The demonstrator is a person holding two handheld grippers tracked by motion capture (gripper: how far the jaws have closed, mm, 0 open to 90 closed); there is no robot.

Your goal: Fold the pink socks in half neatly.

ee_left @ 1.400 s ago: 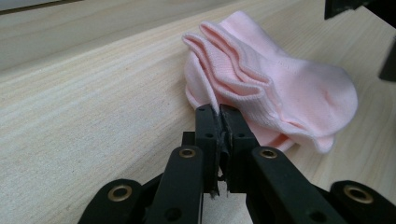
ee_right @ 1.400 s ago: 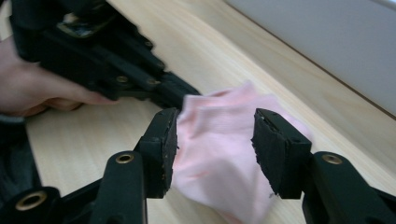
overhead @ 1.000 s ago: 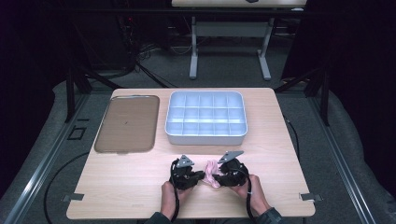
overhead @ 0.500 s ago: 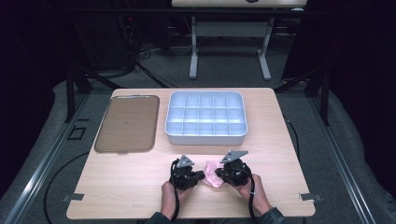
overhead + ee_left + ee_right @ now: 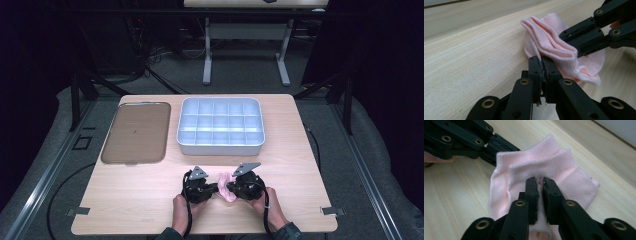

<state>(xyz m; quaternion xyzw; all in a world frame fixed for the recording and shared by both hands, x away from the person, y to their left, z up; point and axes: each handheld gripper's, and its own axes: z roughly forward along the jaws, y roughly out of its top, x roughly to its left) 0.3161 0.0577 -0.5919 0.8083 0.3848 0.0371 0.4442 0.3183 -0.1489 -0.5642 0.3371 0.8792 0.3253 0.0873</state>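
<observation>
A pink sock (image 5: pixel 225 181) lies bunched on the wooden table (image 5: pixel 300 150) near its front edge, between my two grippers. My left gripper (image 5: pixel 216 188) is shut on one side of the sock (image 5: pixel 554 45), its jaws pinching the fabric's edge. From the opposite side my right gripper (image 5: pixel 229 189) is shut on the sock's cuff (image 5: pixel 541 167), with fabric squeezed between its jaws. In the left gripper view the right gripper (image 5: pixel 574 47) grips the folded cuff from the upper right. In the right gripper view the left gripper (image 5: pixel 495 157) holds the sock's far edge.
A white tray (image 5: pixel 220 126) divided into several compartments stands at the back centre of the table. A flat brown tray (image 5: pixel 134 132) lies to its left. The person's hands (image 5: pixel 272 210) hold the grippers at the table's front edge.
The right gripper has shifted slightly right and toward the front edge, and the sock has stretched a little between the two grippers. The left gripper has hardly moved.
</observation>
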